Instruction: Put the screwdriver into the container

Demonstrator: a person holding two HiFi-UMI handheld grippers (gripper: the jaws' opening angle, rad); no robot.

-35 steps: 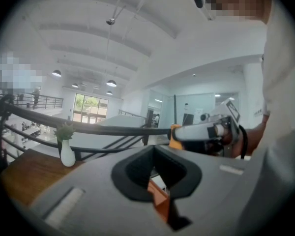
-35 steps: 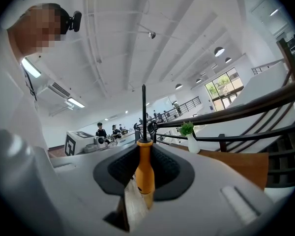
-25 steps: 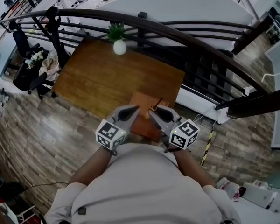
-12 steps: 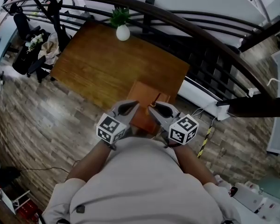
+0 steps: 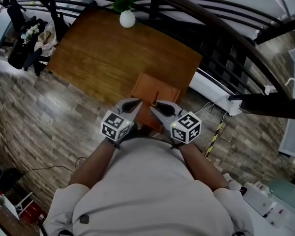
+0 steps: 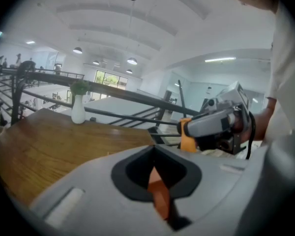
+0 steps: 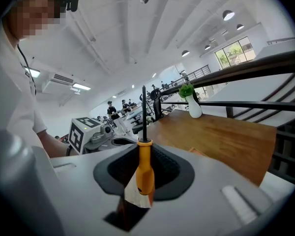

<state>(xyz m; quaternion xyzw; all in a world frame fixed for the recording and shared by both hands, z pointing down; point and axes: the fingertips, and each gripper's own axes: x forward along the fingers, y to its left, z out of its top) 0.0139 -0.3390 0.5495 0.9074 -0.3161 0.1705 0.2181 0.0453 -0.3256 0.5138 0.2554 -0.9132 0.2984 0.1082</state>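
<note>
Two sleeved arms reach forward from the person's pale shirt, each ending in a marker cube and a pair of grey tongs, the two side by side and pointing slightly downward. The left tongs (image 5: 135, 103) are closed to a thin slit with nothing gripped; only orange shows through it from beneath. The right tongs (image 5: 154, 107), just beside them, are clamped on the orange handle of the screwdriver (image 7: 145, 170), whose dark shaft sticks upright past their tips. Just beyond and below both sets of tips sits the orange container (image 5: 146, 86), at the near corner of the wooden bench (image 5: 101, 58); the screwdriver is above its near edge and not inside it. Well past the tongs, at the bench's far edge, stands a white vase (image 5: 127, 18) with a green plant, and behind it runs a dark curved railing (image 5: 221, 21).
</note>
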